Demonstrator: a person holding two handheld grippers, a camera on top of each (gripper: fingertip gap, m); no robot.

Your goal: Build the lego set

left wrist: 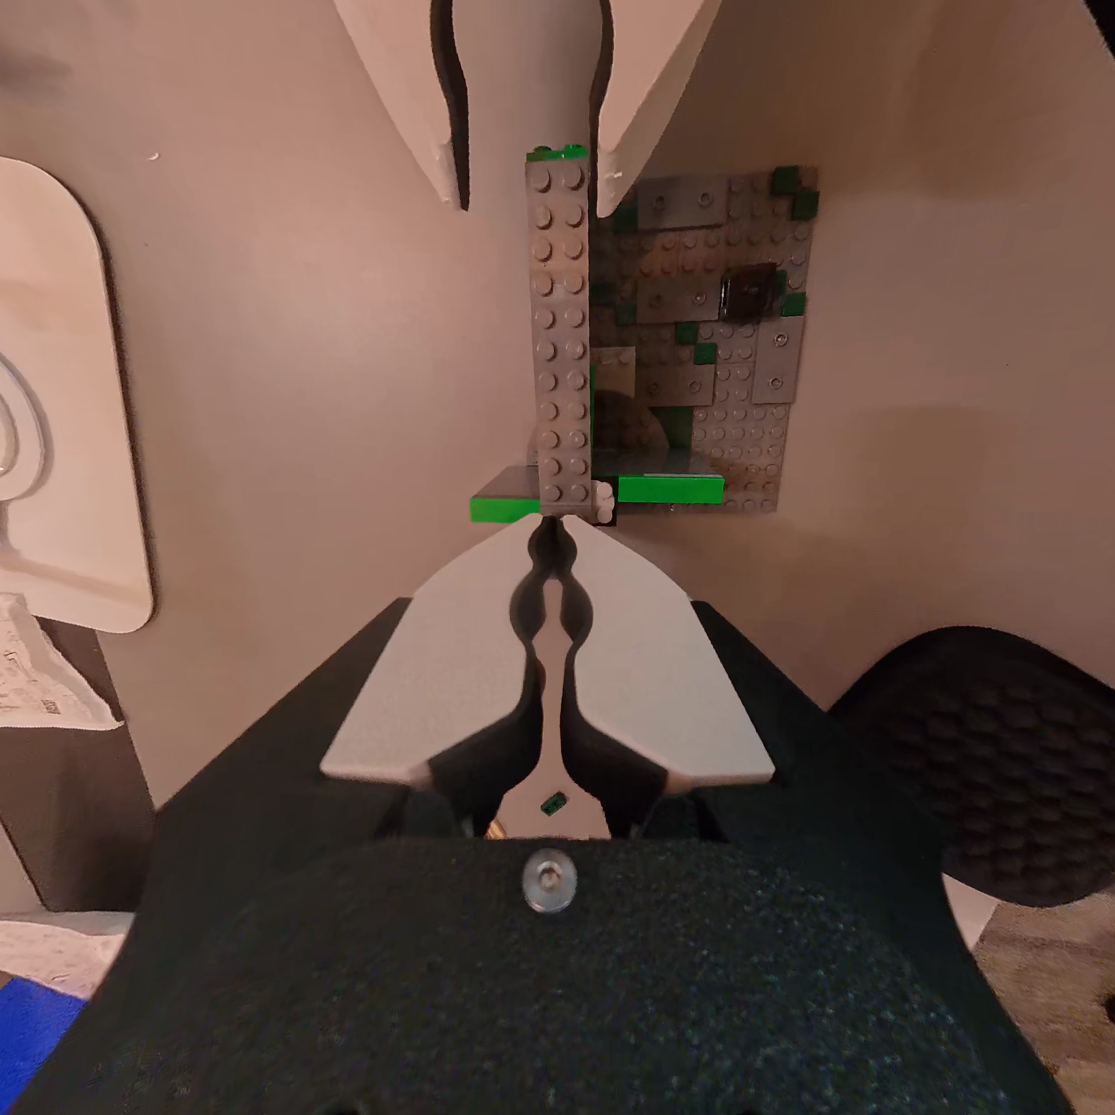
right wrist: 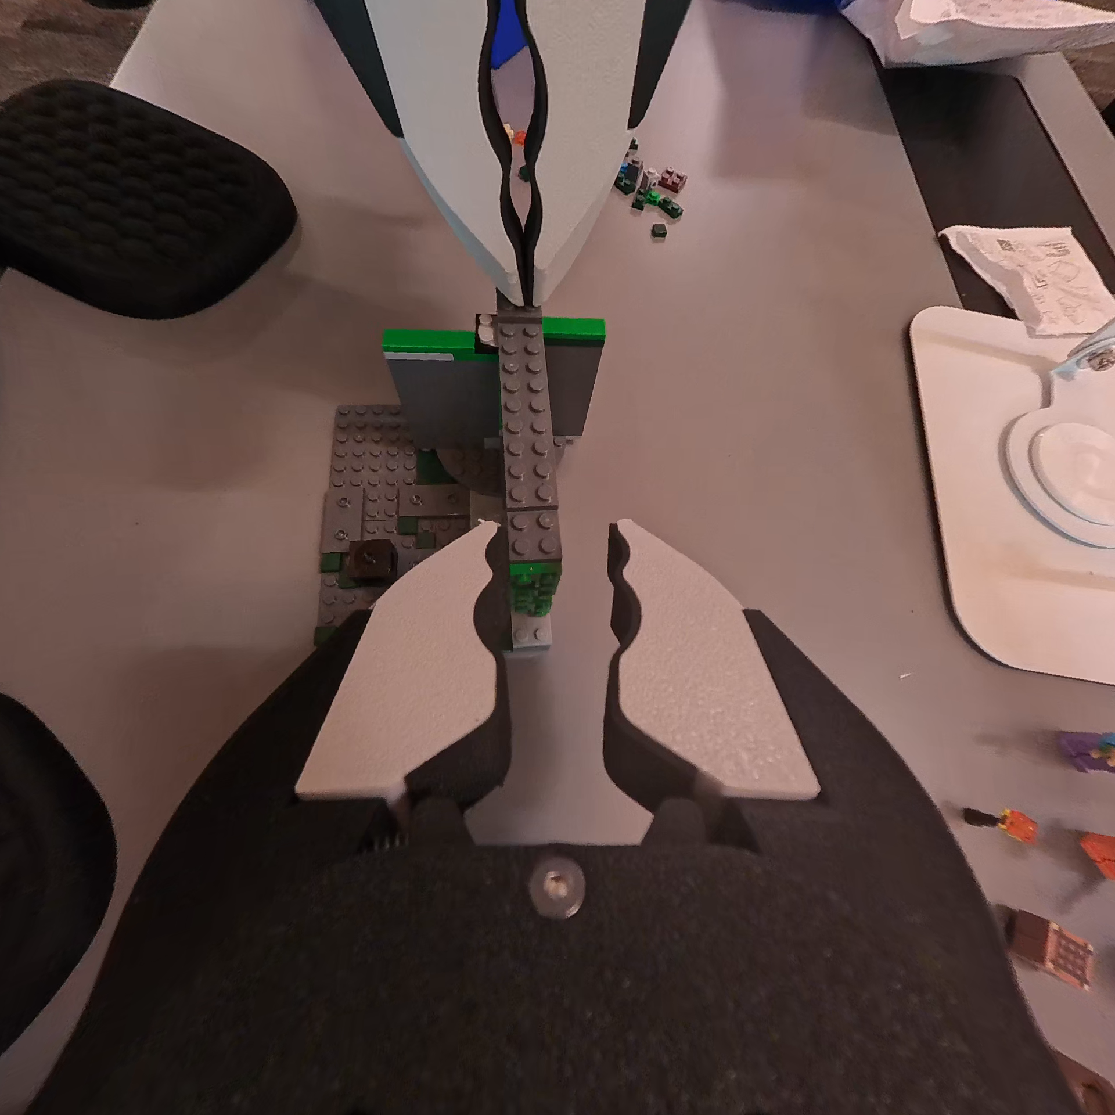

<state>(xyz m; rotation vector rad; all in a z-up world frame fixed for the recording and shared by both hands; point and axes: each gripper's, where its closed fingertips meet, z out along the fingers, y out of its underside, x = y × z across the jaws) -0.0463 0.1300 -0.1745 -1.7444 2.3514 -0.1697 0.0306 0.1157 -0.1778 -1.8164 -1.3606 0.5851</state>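
Squarely: studded grey strip (left wrist: 560,338) pinched in narrow left tool (left wrist: 550,524), wavy-padded right tool (right wrist: 552,531) wide.

Dim warm light, soft dark shadows on the table (right wrist: 754,422), edges bent and stretched, small toys (right wrist: 1080,844) at the right side blurry, close black parts fuzzy

A white tray (right wrist: 989,615) sits near crumpled printed paper (right wrist: 1038,274); a black mesh chair armrest (right wrist: 127,199) borders the grey table (right wrist: 754,422).
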